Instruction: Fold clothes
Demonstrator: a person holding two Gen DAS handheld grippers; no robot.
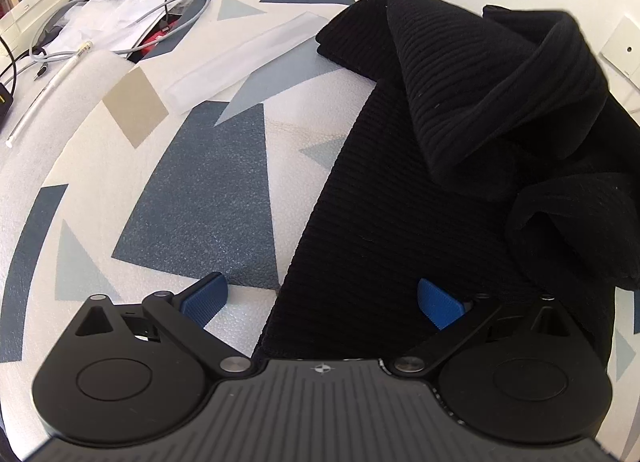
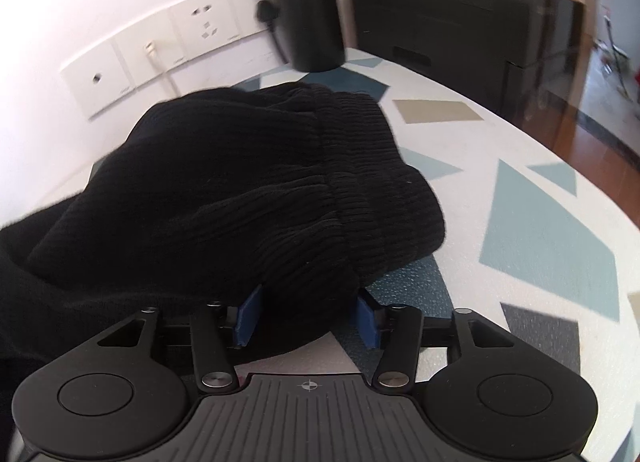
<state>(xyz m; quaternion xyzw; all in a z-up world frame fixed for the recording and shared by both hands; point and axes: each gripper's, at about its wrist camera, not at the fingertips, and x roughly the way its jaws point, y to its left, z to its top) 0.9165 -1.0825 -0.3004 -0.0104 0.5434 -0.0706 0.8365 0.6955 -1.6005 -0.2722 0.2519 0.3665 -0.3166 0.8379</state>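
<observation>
I am holding a thick bunch of the black knit sweater in my right gripper. Its blue pads are pressing on both sides of the ribbed cloth, so I can lift and fold it. My left gripper is hanging wide open and holding nothing, one pad over the sweater's edge at 6 o'clock, ready, I think, to pin it. The sweater is lying bunched on the patterned table, piled up toward 2 o'clock.
</observation>
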